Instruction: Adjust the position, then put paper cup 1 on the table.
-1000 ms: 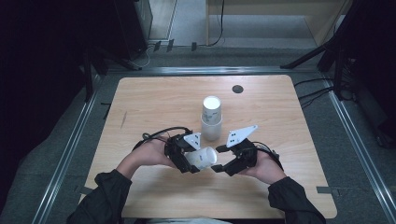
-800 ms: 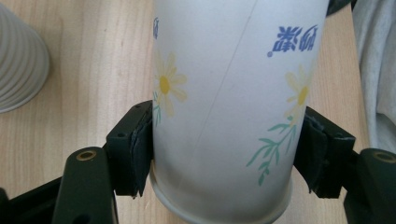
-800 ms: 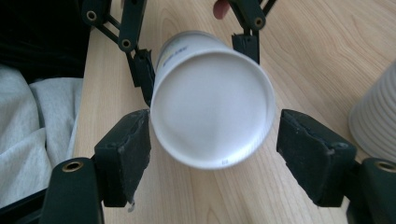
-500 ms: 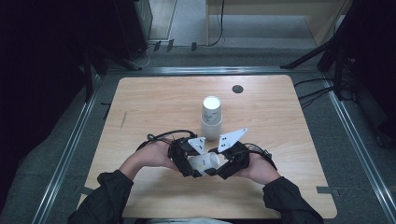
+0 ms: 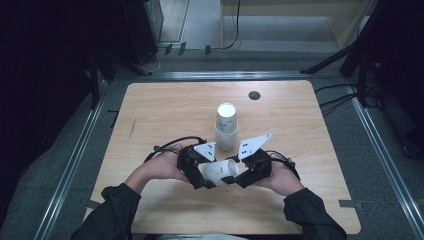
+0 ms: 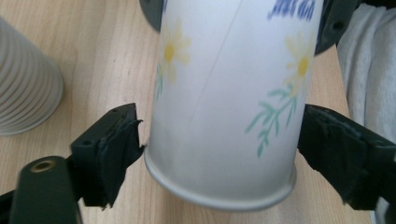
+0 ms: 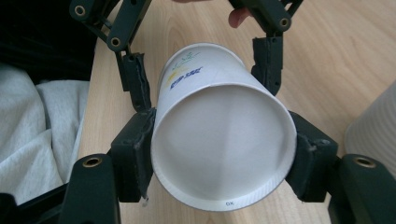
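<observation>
A white paper cup (image 5: 220, 171) with a flower print lies on its side in the air just above the wooden table (image 5: 165, 115), near the front middle. My left gripper (image 5: 207, 175) is shut on its base end; the pads (image 6: 116, 144) press both sides of the cup (image 6: 224, 102). My right gripper (image 5: 241, 174) is shut on the mouth end, its pads (image 7: 135, 149) clamping the rim of the cup (image 7: 219, 140), whose open inside faces that camera. The left gripper (image 7: 203, 74) shows beyond it. The person's hands sit close together.
A stack of ribbed white cups (image 5: 226, 125) stands upright, bottom up, just behind the grippers; its side shows as the ribbed cups (image 6: 23, 88) and the stack's wall (image 7: 373, 126). A small black round hole (image 5: 254, 95) lies near the far edge. Light clothing (image 7: 37, 140) is below the table's front edge.
The right gripper moved left to meet the cup held by the left gripper and closed on its mouth end. Both hands drew together.
</observation>
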A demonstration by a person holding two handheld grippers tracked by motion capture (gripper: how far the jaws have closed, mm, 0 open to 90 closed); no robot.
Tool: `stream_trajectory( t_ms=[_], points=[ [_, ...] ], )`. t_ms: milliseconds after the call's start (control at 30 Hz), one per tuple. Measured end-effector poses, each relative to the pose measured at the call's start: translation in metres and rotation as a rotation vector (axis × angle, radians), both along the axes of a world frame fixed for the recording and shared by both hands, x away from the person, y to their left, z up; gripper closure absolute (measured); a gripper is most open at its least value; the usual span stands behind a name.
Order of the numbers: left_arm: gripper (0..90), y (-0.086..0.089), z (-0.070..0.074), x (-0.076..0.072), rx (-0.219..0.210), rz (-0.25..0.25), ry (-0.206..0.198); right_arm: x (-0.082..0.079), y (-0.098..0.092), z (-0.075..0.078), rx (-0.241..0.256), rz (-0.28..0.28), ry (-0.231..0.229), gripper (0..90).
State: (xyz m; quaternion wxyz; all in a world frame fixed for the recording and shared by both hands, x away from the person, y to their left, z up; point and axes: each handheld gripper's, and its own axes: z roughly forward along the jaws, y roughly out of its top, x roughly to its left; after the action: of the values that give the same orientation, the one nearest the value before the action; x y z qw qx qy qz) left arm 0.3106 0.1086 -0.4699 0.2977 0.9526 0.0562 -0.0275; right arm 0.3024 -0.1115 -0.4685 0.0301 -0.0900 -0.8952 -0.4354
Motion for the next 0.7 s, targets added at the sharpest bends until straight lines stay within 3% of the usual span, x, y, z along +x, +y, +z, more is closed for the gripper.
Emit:
stream_trajectory(
  t_ms=[533,700],
  points=[
    [12.6,0.030,0.005,-0.003,-0.145,0.157,0.033,0.014,-0.004,0.013,0.056,0.011,0.033,35.0],
    [12.5,0.037,0.005,-0.005,-0.203,0.209,0.063,0.018,-0.004,0.017,0.071,0.022,0.039,34.9]
  ],
)
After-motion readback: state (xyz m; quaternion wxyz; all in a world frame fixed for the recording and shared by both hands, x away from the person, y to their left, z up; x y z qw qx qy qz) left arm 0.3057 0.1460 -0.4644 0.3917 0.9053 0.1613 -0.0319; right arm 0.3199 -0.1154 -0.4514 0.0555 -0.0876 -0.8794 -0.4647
